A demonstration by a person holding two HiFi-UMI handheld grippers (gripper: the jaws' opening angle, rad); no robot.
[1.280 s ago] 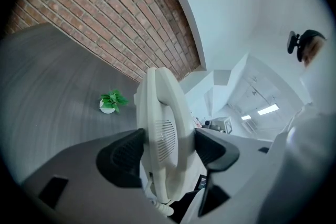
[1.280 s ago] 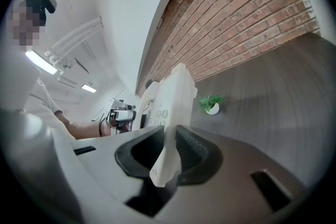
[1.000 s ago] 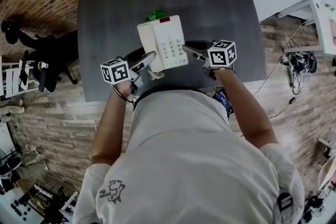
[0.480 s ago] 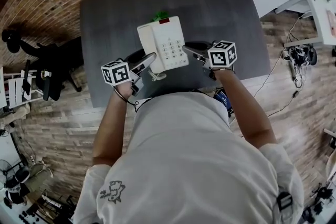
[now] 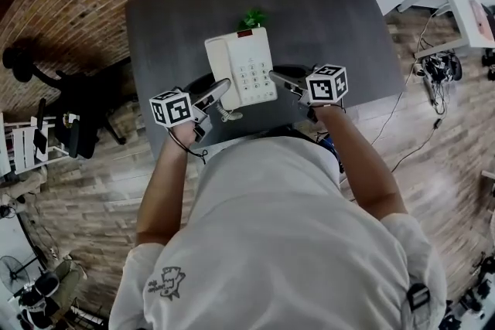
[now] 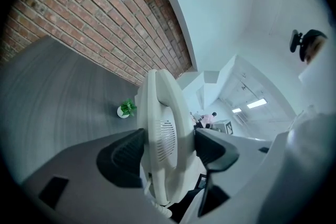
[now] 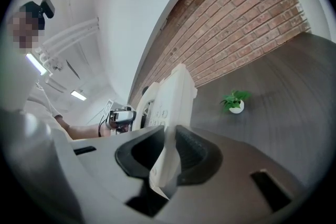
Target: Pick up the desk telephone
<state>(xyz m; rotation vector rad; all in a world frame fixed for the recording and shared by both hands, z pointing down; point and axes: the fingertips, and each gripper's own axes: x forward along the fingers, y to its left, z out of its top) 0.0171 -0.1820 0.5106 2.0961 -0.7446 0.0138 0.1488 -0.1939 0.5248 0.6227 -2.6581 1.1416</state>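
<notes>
Since a second ago, the desk telephone has been drawn back with both grippers, so its far edge is now cleared by the small potted plant. Its handset side is clamped by the left gripper and its thin right edge is pinched by the right gripper, over the near part of the dark table.

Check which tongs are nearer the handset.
Left. The left tongs are clamped on the handset itself, at the phone's left side. The right tongs grip the phone's right edge, across the keypad from the handset.
</notes>
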